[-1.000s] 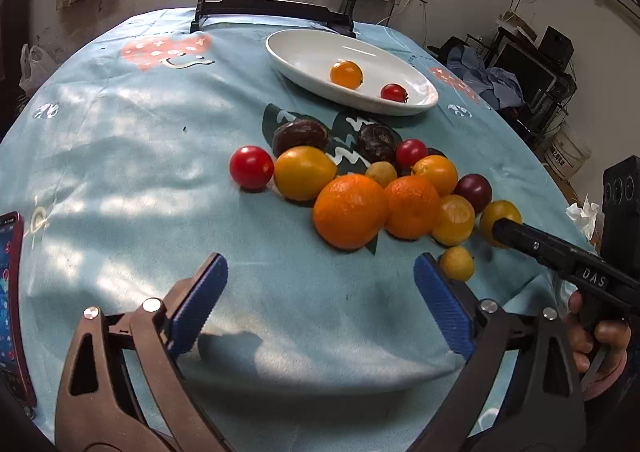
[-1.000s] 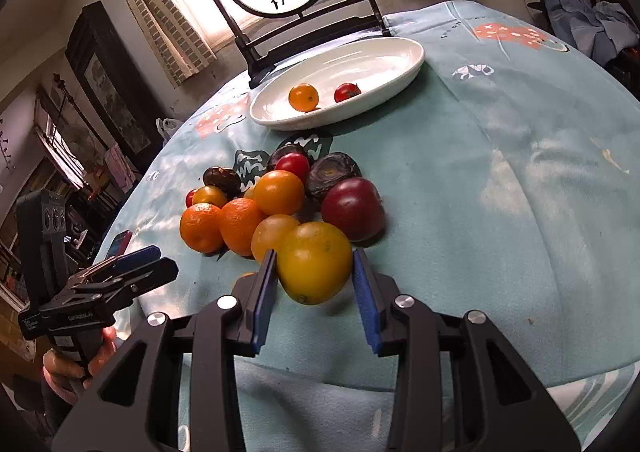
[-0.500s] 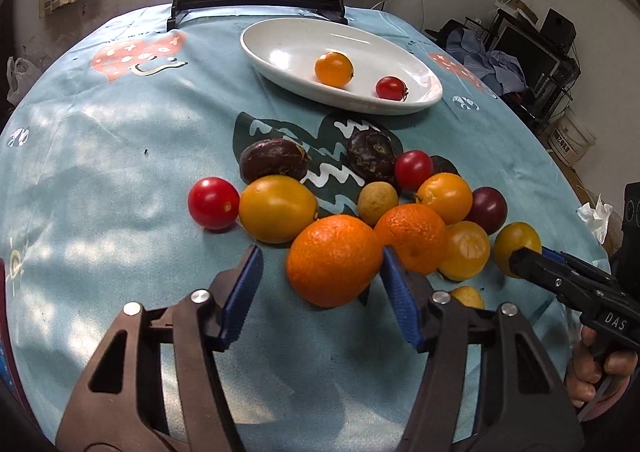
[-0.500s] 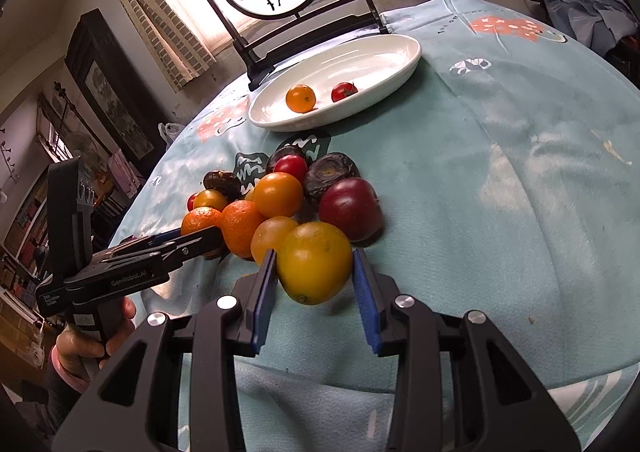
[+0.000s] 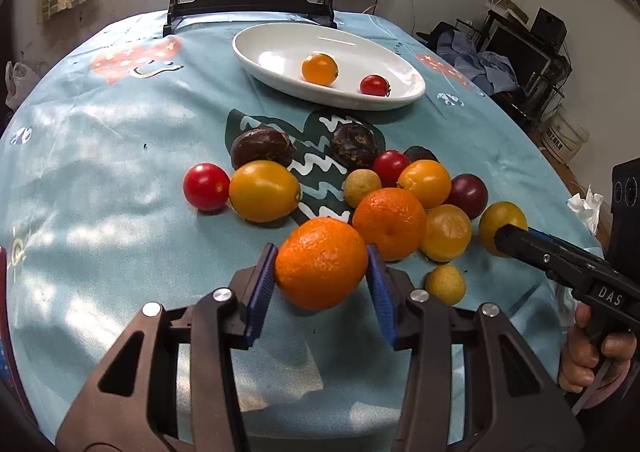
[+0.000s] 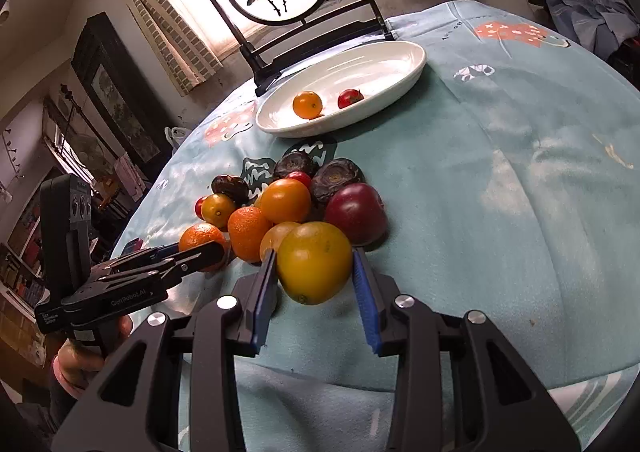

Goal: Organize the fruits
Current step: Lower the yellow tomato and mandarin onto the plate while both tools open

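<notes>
Fruits lie heaped on the blue patterned tablecloth [image 5: 100, 140], at 6 o'clock from the white oval ceramic dish [image 5: 276, 40]. The left gripper [image 5: 322, 264] is closing, blue pads touching a round dimpled orange [image 5: 320, 262]. The right gripper [image 6: 314, 266] clamps a smooth yellow-orange fruit [image 6: 314, 260] at the heap's 6 o'clock edge.

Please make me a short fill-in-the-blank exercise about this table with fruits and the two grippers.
1. The white dish holds ____ fruits.
2. The left gripper is closing on an ____.
3. The right gripper holds a ____ fruit.
4. The tablecloth is light ____.

Missing words: two; orange; yellow; blue
</notes>
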`<control>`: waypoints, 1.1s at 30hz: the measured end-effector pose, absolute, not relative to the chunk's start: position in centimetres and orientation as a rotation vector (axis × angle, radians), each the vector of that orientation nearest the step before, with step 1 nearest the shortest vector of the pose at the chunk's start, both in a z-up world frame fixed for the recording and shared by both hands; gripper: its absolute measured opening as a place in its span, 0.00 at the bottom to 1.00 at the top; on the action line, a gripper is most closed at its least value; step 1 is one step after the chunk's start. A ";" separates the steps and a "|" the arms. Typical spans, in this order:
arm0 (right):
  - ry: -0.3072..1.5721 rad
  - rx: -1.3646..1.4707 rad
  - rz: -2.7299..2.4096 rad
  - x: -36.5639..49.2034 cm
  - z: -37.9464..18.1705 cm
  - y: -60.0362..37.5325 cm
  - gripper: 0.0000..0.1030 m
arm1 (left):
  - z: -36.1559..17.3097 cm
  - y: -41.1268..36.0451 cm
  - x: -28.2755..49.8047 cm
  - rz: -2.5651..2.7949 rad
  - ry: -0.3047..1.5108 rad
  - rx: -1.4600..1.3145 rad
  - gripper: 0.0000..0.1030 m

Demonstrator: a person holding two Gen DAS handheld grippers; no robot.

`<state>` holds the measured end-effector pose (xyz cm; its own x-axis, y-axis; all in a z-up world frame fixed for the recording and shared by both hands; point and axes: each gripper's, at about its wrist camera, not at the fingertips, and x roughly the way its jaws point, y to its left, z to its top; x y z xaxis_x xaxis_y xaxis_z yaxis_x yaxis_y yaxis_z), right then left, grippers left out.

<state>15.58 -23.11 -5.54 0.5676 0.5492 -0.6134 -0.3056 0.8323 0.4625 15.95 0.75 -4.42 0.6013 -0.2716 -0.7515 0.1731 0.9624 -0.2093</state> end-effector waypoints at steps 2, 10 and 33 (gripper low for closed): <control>0.816 0.325 0.521 15.5 -5.4 -23.1 0.37 | -4.2 1.0 15.6 -0.265 0.873 -0.133 0.44; 0.760 0.333 0.547 17.5 -3.6 -22.6 0.37 | -0.8 1.4 18.4 -0.284 0.789 -0.178 0.44; 0.716 0.386 0.408 32.2 -2.8 -22.7 0.57 | 0.6 0.8 31.7 -0.115 0.786 -0.244 0.83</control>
